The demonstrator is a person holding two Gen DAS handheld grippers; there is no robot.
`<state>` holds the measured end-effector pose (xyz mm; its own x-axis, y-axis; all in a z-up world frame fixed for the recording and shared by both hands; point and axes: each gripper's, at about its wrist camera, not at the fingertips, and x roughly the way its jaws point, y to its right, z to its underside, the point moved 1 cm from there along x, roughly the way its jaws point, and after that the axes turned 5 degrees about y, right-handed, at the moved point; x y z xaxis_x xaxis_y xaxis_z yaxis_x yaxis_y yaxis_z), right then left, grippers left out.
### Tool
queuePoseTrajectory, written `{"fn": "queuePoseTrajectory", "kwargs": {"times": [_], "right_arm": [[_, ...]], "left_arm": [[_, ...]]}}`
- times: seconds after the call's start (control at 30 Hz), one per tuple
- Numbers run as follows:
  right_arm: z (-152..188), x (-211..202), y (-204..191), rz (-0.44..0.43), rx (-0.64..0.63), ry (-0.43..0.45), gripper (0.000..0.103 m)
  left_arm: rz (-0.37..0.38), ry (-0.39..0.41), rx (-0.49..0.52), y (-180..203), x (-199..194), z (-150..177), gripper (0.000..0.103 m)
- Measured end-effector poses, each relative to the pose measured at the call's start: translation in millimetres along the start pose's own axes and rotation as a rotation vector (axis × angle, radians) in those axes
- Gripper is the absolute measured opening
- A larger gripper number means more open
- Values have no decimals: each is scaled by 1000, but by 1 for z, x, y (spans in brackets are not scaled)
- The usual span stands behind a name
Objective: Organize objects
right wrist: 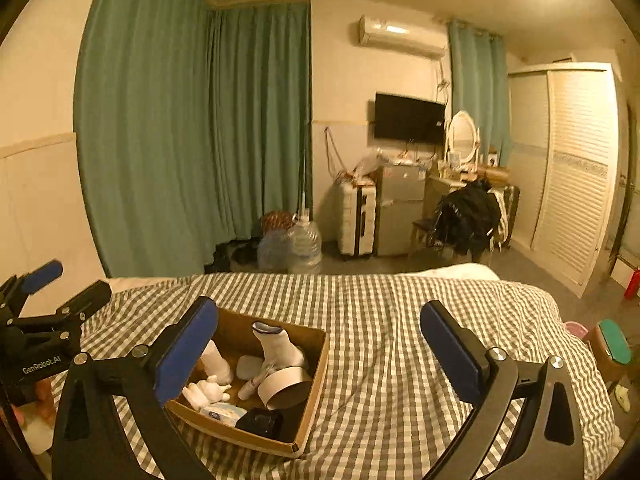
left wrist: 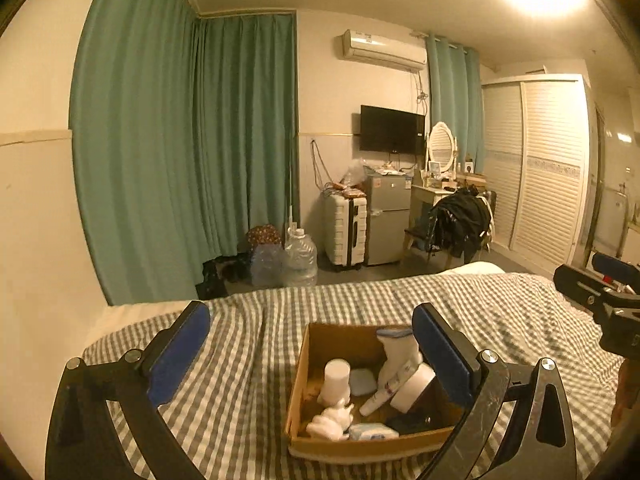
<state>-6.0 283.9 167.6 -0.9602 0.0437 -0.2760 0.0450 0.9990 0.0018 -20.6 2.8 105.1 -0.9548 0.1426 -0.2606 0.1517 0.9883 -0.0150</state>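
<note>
The box [left wrist: 316,446] of objects sits on the bed [left wrist: 248,344]. Both grippers, left [left wrist: 312,354] and right [right wrist: 320,354], hover spread and empty. Likely the start: next, picking 1 item needs a descent.

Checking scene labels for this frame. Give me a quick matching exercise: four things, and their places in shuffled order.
Things:
1. cardboard box
2. white sock
3. television
4. black jacket

Places:
a. mounted on the wall
b. draped over the chair
c. on the checked bedspread
d. standing inside the box

Pairs: 1-c, 2-d, 3-a, 4-b
</note>
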Motion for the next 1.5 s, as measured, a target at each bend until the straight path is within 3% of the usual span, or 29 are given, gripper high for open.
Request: {"fn": "queuePoseTrajectory", "kwargs": {"times": [0.23,0.43,0.67,1.5], "right_arm": [[37,-5,-18,-18,-60,-37,102],[71,12,-20,-14,-72,-75,102],[103,35,-23,-1,-73,-175,102],[103,34,-25,17,-70,-166,102]], "left_arm": [[35,-41,-4,1,-9,27,103],[-32,-42,-18,-2,-9,61,103],[-33,-97,-14,-7,9,86,103],[-59,-130,6,-8,14,94,103]]}}
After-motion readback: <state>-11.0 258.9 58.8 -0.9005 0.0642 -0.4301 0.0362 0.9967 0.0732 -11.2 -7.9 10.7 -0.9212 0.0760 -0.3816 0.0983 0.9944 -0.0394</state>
